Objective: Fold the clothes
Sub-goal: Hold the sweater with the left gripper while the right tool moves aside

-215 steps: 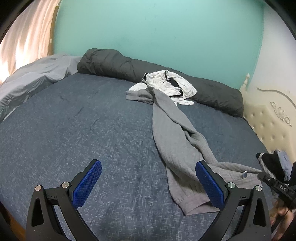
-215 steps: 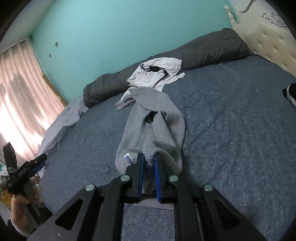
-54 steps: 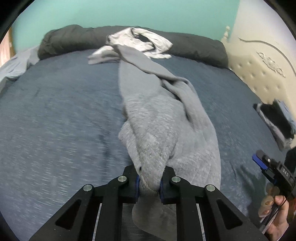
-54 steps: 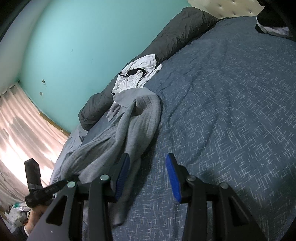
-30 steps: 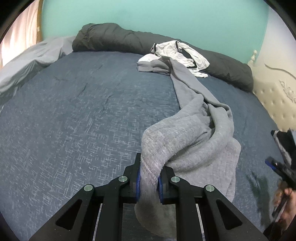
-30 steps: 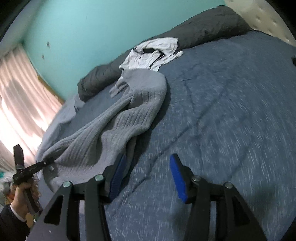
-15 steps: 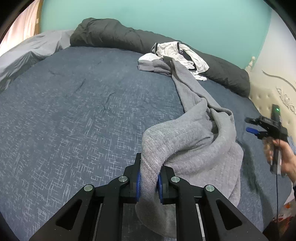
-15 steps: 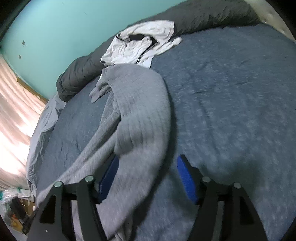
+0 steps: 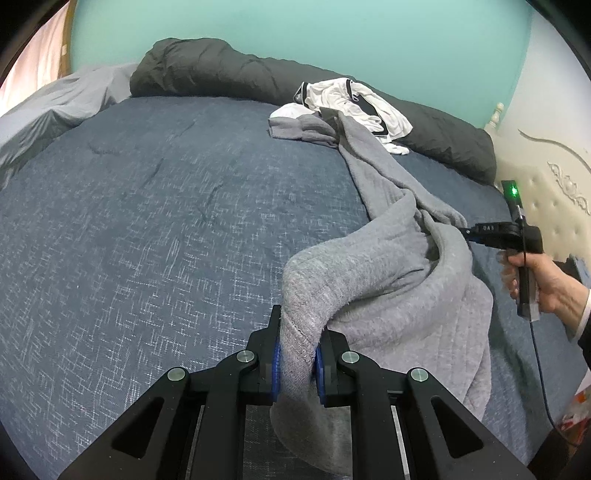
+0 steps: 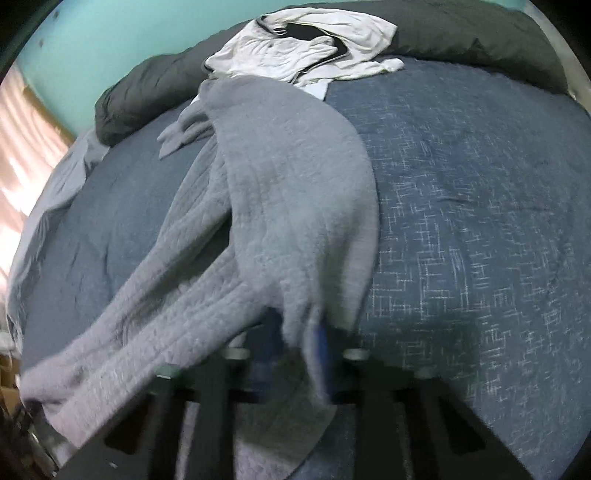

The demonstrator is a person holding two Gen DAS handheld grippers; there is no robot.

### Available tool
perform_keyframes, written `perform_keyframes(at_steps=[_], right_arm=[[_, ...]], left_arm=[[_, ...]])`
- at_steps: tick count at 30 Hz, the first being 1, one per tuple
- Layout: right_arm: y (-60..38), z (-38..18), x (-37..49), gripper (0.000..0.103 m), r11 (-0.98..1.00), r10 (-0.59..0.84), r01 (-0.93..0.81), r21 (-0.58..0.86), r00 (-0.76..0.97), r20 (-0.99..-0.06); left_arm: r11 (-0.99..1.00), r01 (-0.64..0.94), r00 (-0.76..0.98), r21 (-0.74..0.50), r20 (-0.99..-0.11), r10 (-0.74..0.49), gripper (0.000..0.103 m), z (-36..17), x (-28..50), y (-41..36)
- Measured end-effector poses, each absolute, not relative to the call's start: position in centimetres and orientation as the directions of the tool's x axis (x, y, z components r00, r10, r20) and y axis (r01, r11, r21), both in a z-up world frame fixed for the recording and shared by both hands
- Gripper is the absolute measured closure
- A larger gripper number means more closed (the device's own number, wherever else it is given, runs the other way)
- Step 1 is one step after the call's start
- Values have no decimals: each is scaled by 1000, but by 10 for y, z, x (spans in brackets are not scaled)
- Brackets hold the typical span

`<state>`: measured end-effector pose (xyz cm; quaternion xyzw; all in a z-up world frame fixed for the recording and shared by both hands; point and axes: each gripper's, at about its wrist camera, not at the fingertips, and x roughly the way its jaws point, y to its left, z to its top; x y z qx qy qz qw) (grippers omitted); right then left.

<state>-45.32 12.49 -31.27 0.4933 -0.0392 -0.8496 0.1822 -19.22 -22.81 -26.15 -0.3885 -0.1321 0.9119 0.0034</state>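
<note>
Left wrist view: the left gripper (image 9: pixel 297 363) pinches the grey garment (image 9: pixel 388 280) tight, which trails across the bed (image 9: pixel 147 229) toward the white garment (image 9: pixel 351 99). The right gripper (image 10: pixel 295 350) has just closed on another edge — spread both evenly. Blur hides its fingers' bite.

We are in a home bedroom: a bed (image 9: pixel 155 206) under a blue bedspread, a tufted cream headboard (image 9: pixel 554 206) (carved trim), teal wall (image 9: pixel 332 33).
</note>
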Motion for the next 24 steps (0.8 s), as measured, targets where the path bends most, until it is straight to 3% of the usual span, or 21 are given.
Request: perform_keyframes(at_steps=[19, 24], right_arm=[[246, -110, -317, 97, -888, -460, 344, 306, -688, -561], [270, -99, -275, 97, -872, -490, 369, 322, -663, -566]], left_arm=[[-970, 88, -785, -228, -615, 73, 89, -150, -171, -190], [-971, 84, -813, -222, -578, 62, 89, -121, -161, -185]])
